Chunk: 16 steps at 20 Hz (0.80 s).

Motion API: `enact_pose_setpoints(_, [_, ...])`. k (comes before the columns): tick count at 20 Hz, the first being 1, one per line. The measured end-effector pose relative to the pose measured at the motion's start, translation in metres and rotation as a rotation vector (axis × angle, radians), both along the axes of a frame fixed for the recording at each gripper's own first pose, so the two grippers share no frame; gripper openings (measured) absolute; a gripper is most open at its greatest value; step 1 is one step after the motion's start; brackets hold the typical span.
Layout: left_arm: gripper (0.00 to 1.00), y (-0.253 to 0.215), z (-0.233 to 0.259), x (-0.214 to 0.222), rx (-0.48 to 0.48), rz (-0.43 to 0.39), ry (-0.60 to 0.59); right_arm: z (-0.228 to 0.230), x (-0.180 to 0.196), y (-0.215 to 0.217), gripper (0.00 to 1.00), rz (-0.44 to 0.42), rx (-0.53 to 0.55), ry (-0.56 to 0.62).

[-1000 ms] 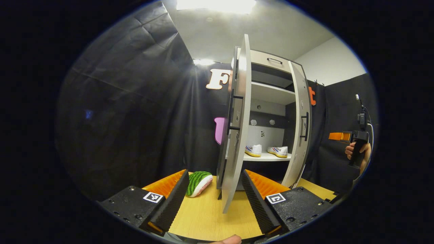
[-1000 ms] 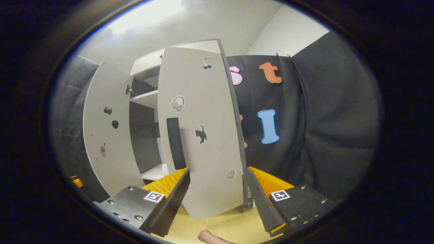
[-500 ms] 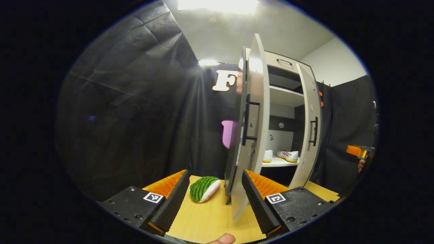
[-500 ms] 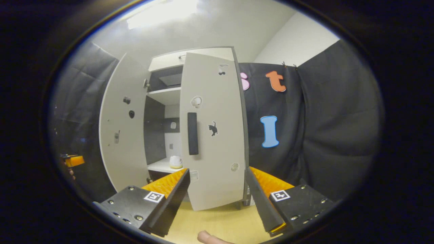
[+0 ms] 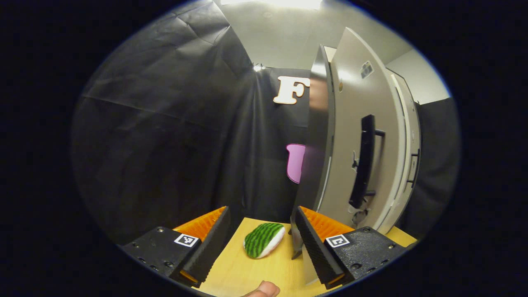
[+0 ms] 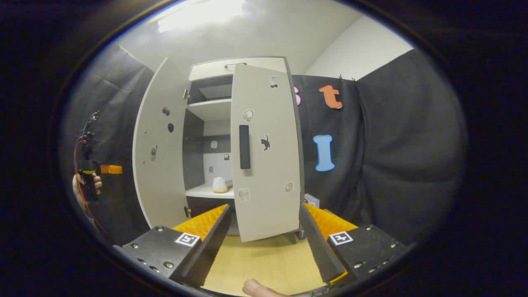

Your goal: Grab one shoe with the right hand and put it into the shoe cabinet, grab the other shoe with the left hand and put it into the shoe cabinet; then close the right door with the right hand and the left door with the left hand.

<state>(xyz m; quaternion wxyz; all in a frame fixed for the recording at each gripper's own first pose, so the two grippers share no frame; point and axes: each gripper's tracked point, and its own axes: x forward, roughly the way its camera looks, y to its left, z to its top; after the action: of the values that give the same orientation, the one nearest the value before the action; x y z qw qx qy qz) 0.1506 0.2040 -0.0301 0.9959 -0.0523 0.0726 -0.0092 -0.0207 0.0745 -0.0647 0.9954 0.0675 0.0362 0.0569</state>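
**Both doors part open, shoe on shelf**

Tall pale-grey shoe cabinet (image 6: 237, 70) stands on the light wooden tabletop (image 6: 264, 264). Its left door (image 6: 159, 148) is swung wide at 9 o'clock; its right door (image 6: 266, 156), with a black bar handle, is ajar. A white shoe with a yellow sole (image 6: 219, 185) sits on the inner shelf. Left tool (image 5: 260, 243) released, nearly edge-on to the left door; green striped watermelon-slice toy (image 5: 264, 240) at 12 o'clock. Right tool (image 6: 264, 233) released, empty.

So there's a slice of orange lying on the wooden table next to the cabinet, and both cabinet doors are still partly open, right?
Not quite: it is a watermelon slice toy, green-striped, not an orange. The left gripper view shows it on the wooden table beside the cabinet. The rest holds: in the right gripper view the left door and the right door both stand partly open.
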Motion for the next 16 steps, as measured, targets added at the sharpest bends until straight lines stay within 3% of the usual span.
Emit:
enact_pose_setpoints(8, [0.93, -0.029, 0.023, 0.048, -0.004, -0.120, 0.017, 0.018, -0.022, -0.009, 0.98, -0.022, -0.038, -0.077])
enact_pose_setpoints(11, [0.99, -0.051, 0.025, 0.048, -0.020, -0.167, 0.013, 0.020, -0.029, -0.009, 0.98, -0.012, -0.029, -0.088])
enact_pose_setpoints(13, [0.96, -0.073, 0.019, 0.043, -0.053, -0.212, 0.049, 0.018, -0.032, -0.009, 0.98, -0.004, -0.024, -0.087])
enact_pose_setpoints(16, [0.87, -0.072, 0.018, 0.042, -0.028, -0.182, 0.059, 0.012, -0.033, -0.009, 0.98, 0.004, -0.040, -0.080])
